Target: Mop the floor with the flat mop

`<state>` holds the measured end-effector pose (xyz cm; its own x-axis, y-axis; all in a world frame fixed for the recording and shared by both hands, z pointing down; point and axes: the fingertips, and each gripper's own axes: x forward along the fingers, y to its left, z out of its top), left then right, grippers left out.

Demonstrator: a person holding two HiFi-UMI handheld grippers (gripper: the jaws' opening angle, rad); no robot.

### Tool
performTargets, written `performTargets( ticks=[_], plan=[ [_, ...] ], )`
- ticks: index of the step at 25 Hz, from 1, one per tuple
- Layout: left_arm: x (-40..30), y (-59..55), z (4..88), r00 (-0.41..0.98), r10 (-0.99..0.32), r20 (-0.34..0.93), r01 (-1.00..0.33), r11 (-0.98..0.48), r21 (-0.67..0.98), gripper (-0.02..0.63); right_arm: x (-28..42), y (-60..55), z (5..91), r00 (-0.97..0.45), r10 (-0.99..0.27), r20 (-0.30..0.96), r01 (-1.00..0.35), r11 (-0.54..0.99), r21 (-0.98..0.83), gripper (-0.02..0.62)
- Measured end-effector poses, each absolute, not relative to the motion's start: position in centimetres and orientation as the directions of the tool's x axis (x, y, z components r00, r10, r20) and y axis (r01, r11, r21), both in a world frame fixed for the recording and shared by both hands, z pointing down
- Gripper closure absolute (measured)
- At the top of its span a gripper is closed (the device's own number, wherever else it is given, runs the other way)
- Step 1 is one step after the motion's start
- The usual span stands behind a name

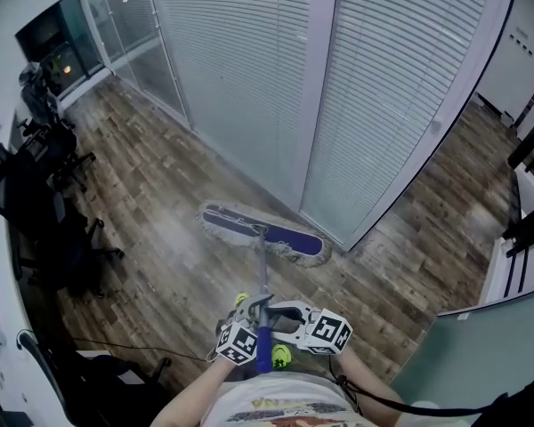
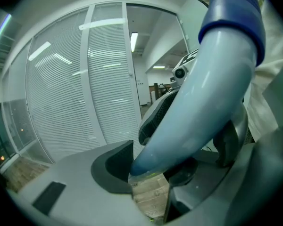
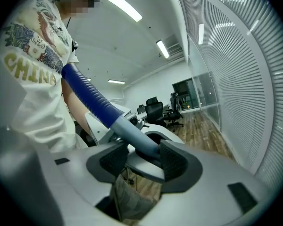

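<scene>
left gripper (image 2: pixel 174 166): jaws clamped on the mop handle (image 2: pixel 198 102) | right gripper (image 3: pixel 139 158): jaws clamped on the same handle, close to the left gripper | mop head (image 1: pixel 262 232): flat on the wooden floor (image 1: pixel 151 203), near the glass wall (image 1: pixel 249 78) with blinds, handle tilted back toward the person
</scene>
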<state>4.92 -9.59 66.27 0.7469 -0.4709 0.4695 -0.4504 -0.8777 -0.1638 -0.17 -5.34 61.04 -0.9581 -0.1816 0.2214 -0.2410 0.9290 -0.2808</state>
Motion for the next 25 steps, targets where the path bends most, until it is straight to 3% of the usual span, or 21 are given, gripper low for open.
performTargets(
  ticks=[25],
  plan=[
    [0.3,-38.4,61.4,0.857,-0.361,0.366,-0.350,-0.931,-0.099,0.479,-5.3,-35.6,56.9,-0.908,-0.398,0.128,-0.418,0.848,-0.325,0.391]
  ],
)
